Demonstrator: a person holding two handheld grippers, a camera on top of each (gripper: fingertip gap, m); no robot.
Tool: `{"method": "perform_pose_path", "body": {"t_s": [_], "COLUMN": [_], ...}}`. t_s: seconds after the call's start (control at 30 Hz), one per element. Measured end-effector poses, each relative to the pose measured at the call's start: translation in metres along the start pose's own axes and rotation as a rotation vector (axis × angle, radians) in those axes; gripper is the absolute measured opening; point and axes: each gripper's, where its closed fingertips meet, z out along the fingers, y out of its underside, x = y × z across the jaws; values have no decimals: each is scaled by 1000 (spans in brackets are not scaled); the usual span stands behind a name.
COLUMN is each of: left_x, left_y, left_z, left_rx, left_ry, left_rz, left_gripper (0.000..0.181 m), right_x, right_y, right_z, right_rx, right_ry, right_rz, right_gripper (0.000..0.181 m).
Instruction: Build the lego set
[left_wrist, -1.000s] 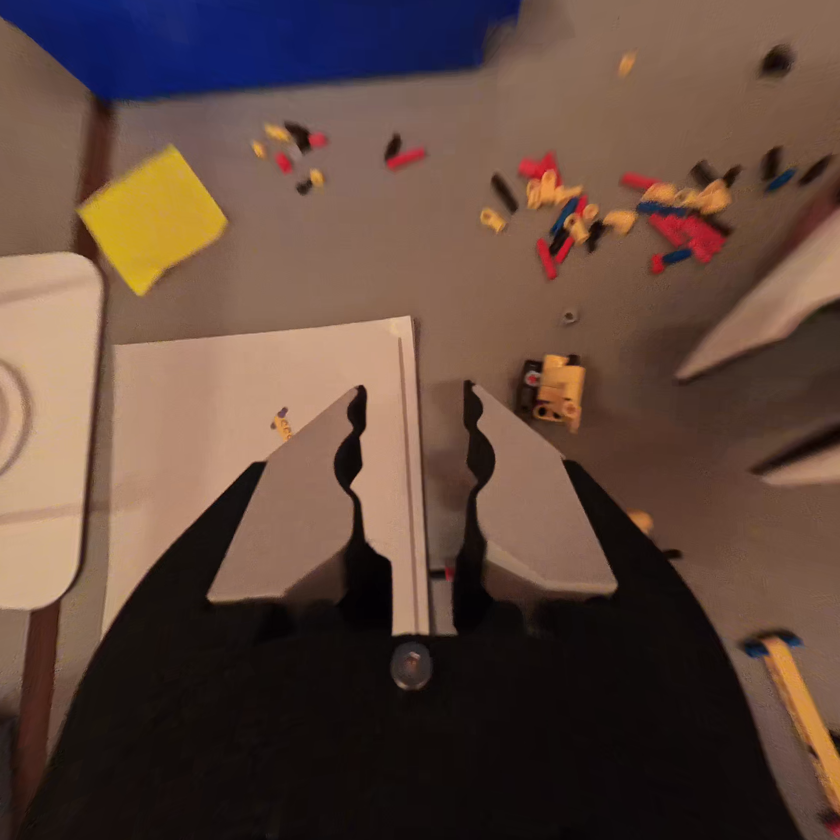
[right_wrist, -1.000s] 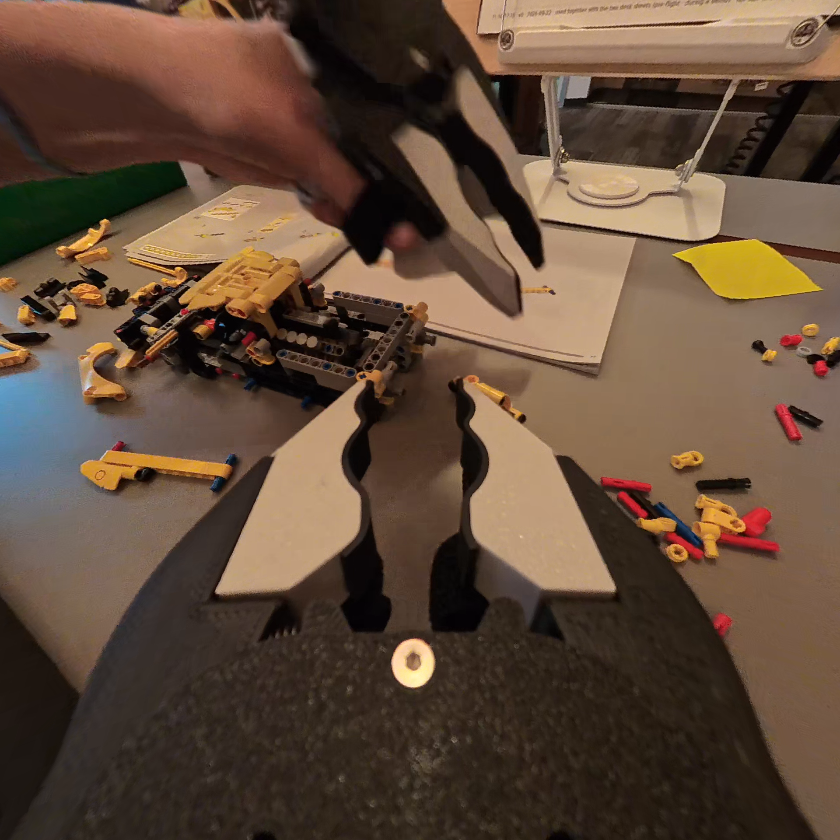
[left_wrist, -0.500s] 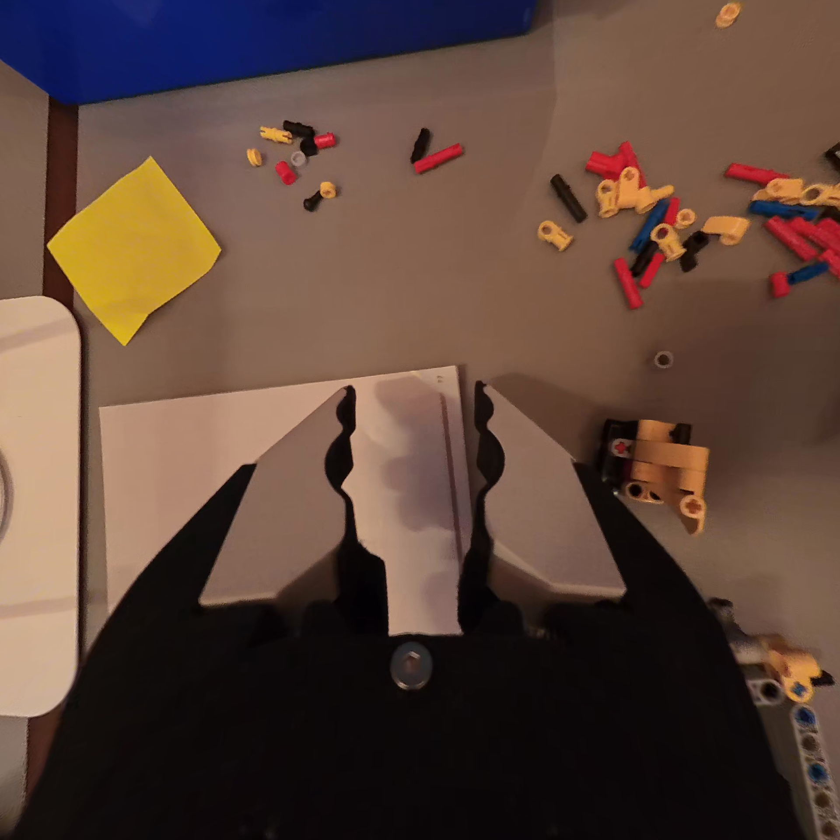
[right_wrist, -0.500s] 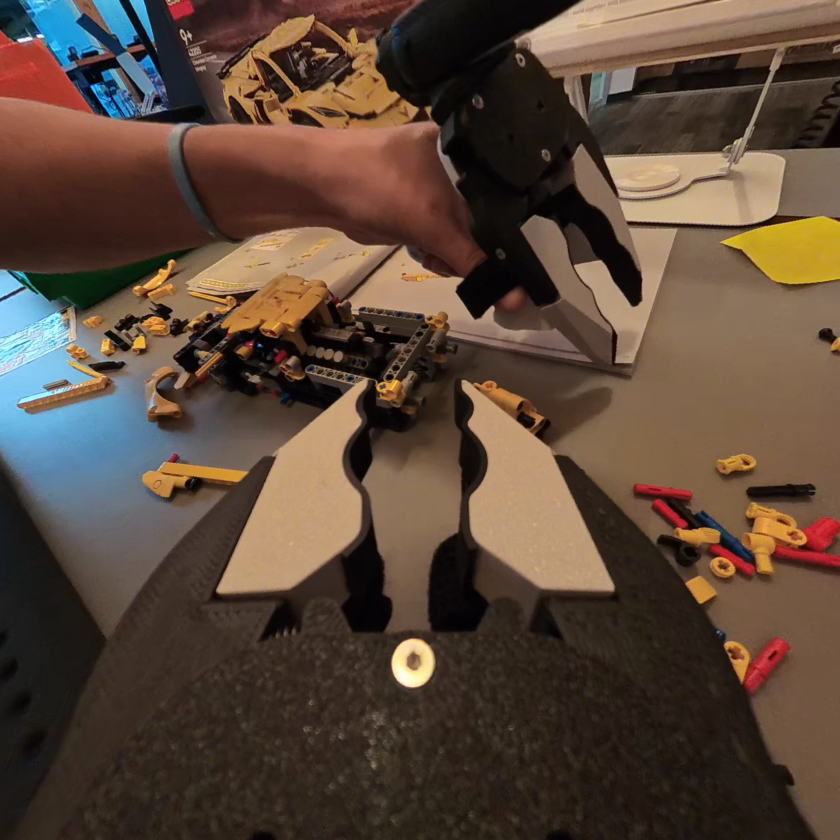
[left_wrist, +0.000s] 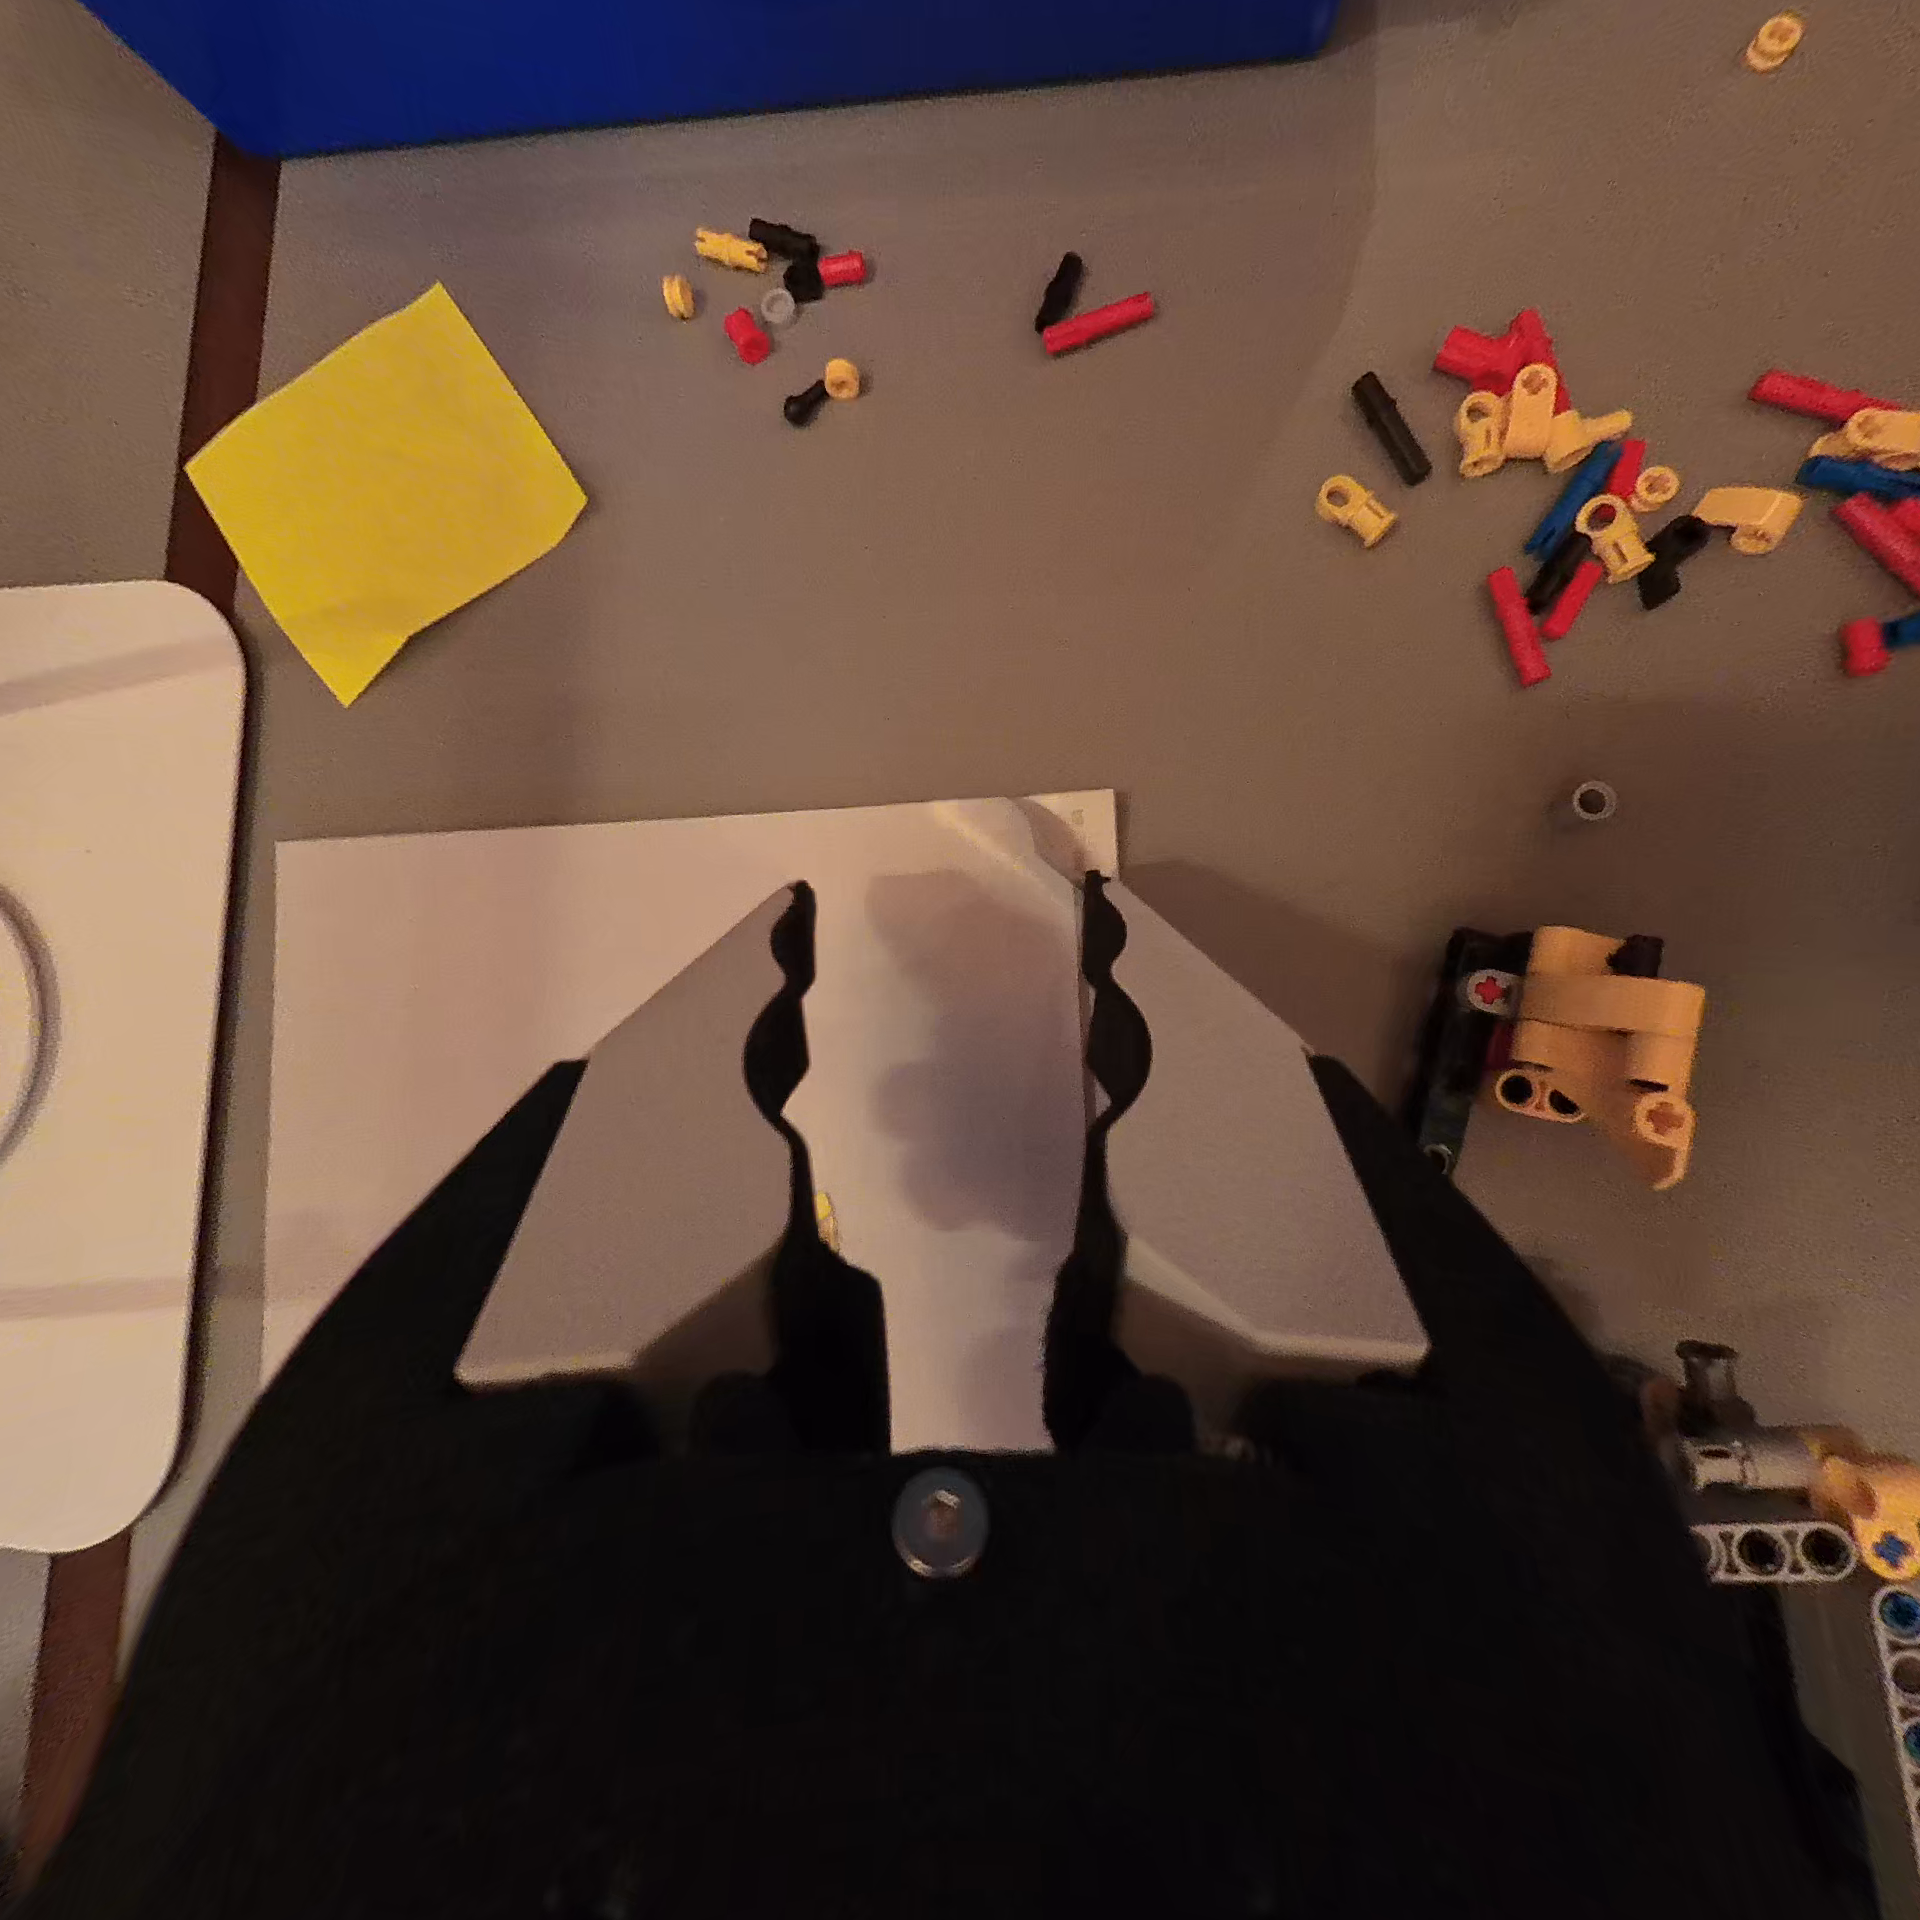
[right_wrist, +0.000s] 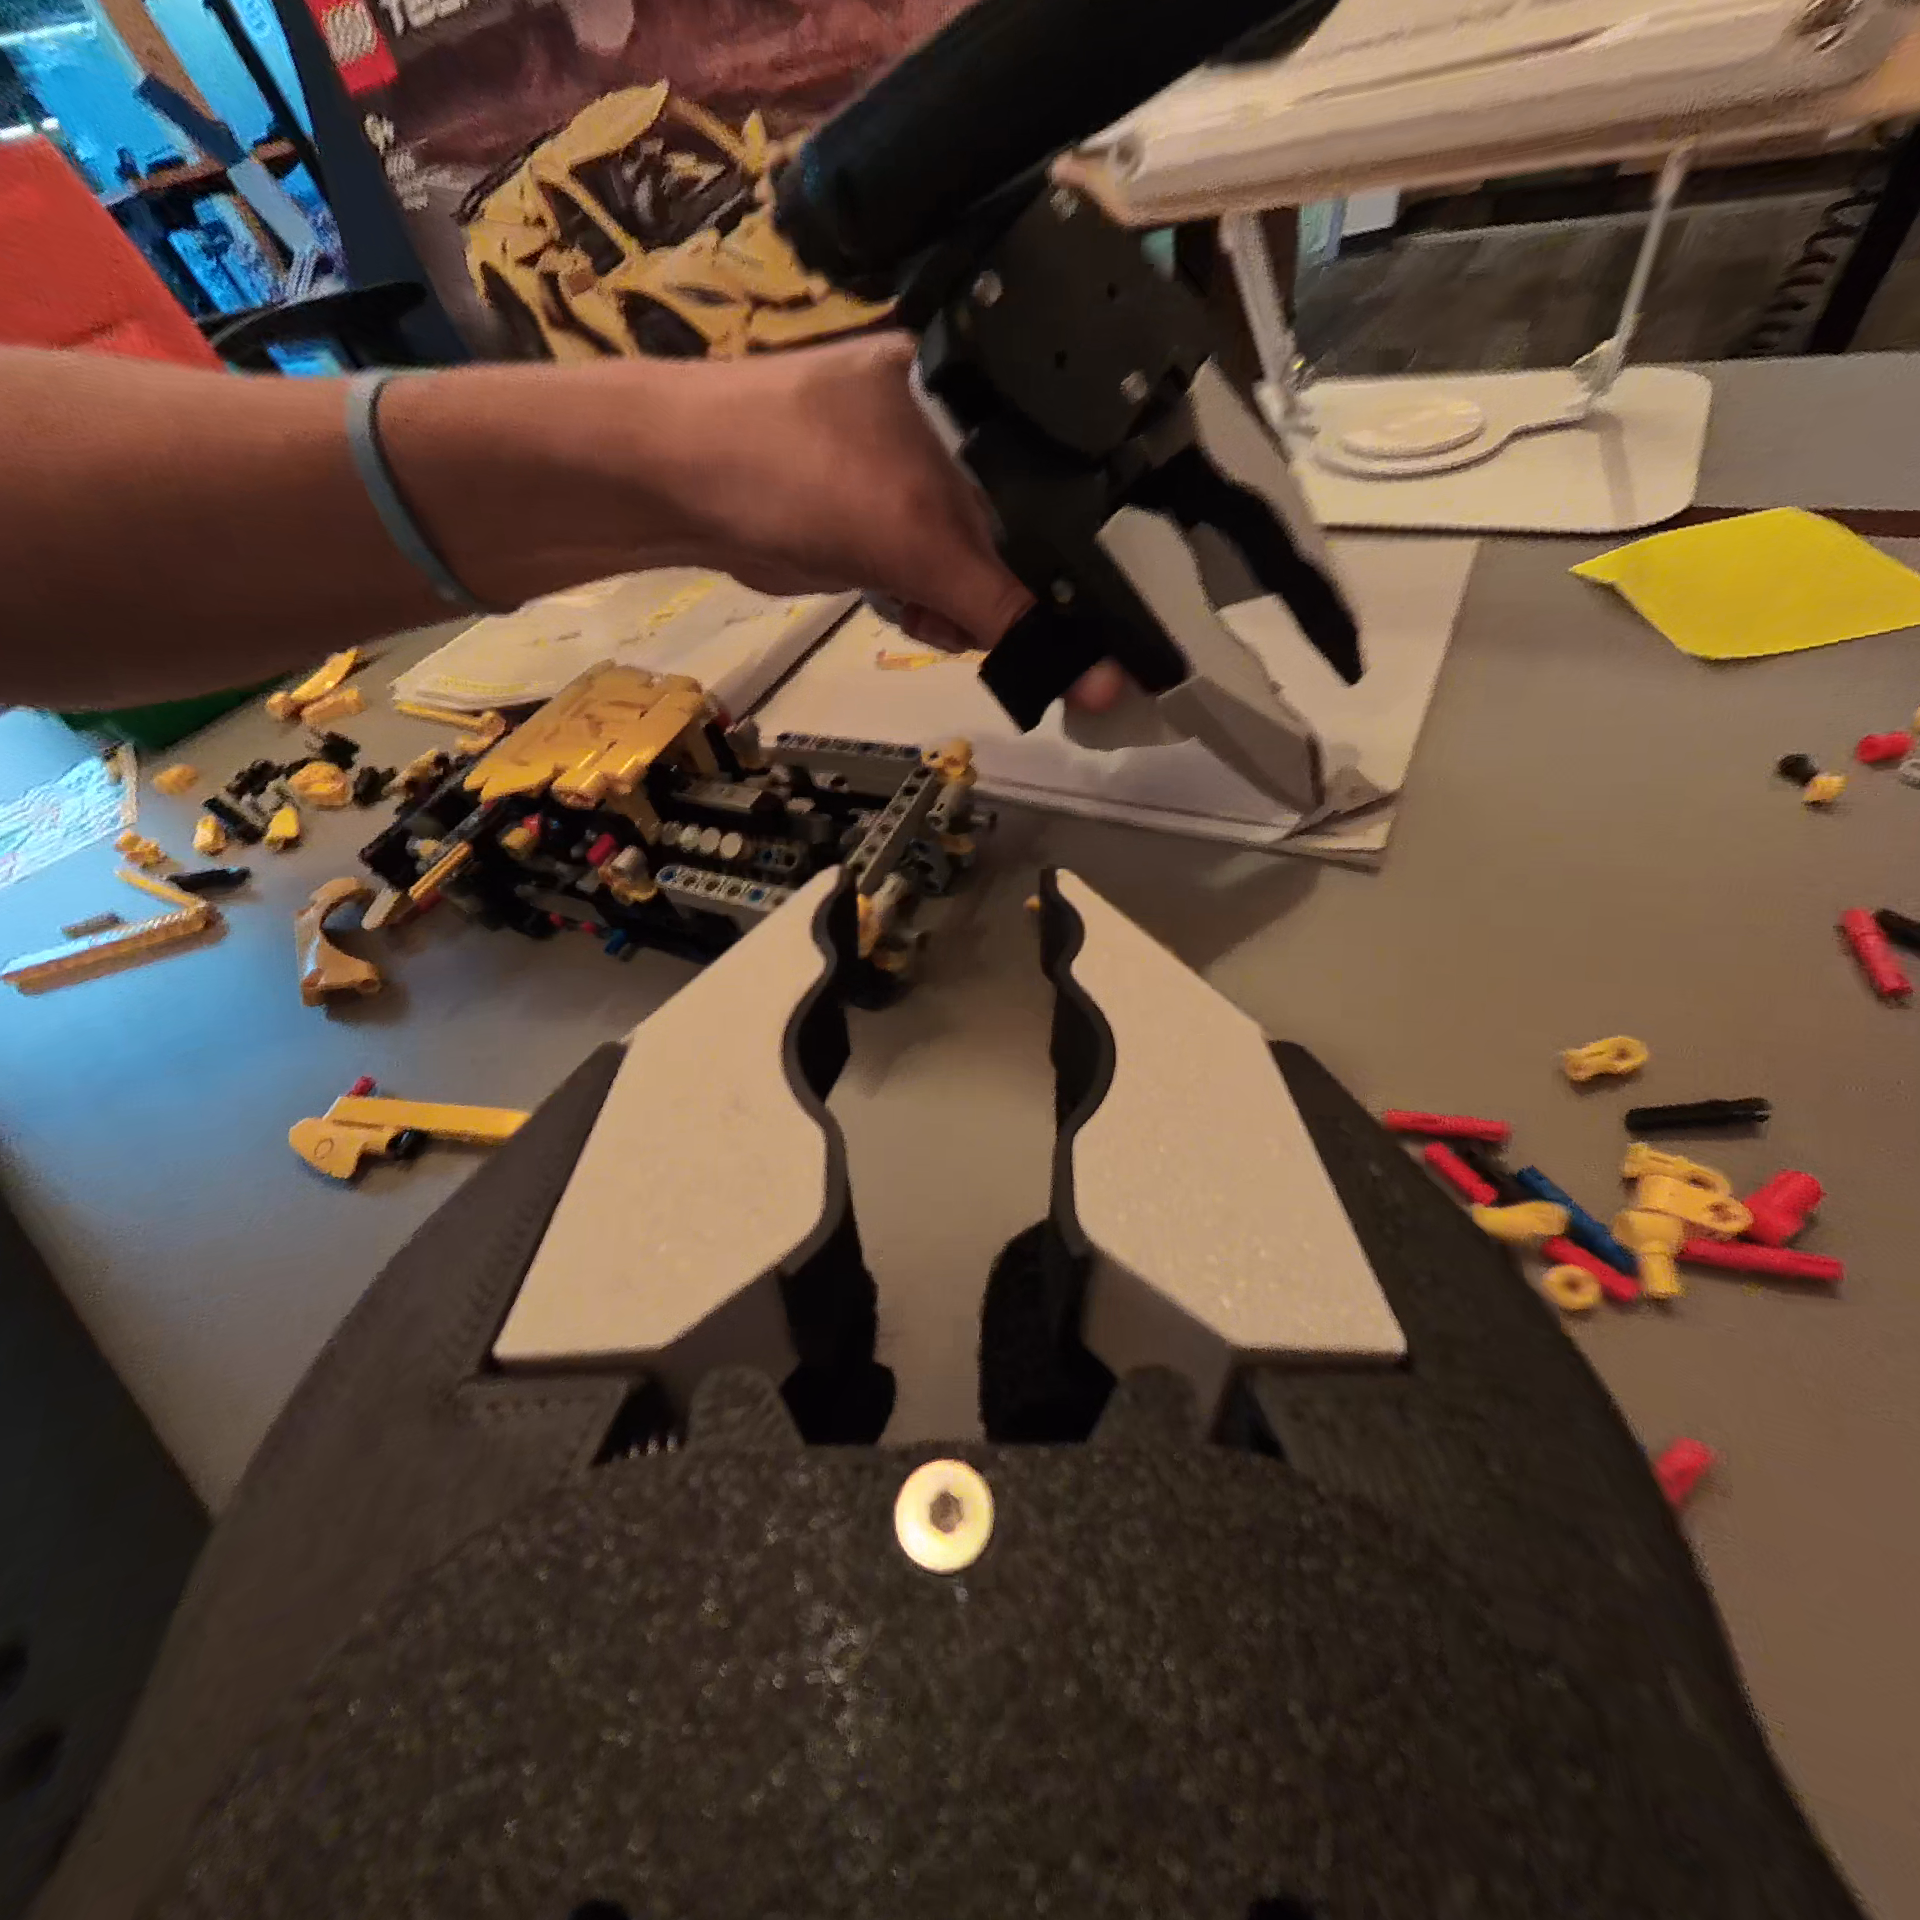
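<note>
Your left gripper (left_wrist: 940, 894), spread and empty, noses the instruction booklet (left_wrist: 582, 987) corner, likely to turn a page. Your right gripper (right_wrist: 940, 888), spread, hovers beside the half-built car (right_wrist: 675, 821) on the tabletop (right_wrist: 1507, 935).

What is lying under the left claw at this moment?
Under the open left claw lies the white instruction booklet, one corner lifted. A small yellow print peeks out; the claw covers the page's lower part.
</note>
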Motion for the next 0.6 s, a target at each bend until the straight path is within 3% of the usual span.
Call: {"method": "perform_pose_path", "body": {"t_s": [0.1, 0.2, 0.3, 0.4, 0.6], "left_x": [-2, -1, -4, -7, -17], "left_y": [1, -1, -1, 0, 11], "left_z": [0, 0, -1, -3, -10], "left_rx": [10, 18, 23, 35, 36], "left_ry": [9, 28, 22, 22, 11], "left_rz": [-21, -39, -36, -53, -109], "left_gripper": [52, 51, 52, 51, 51], "right_x": [41, 76, 88, 92, 96], "right_y": [-12, 2, 21, 21, 29], "right_z": [3, 31, 56, 72, 92], "right_rx": [-80, -311, -486, -512, -615], "right_ry": [119, 126, 65, 59, 46], "right_rz": [-103, -137, -135, -150, -4], "right_gripper": [36, 54, 58, 38, 40]}}
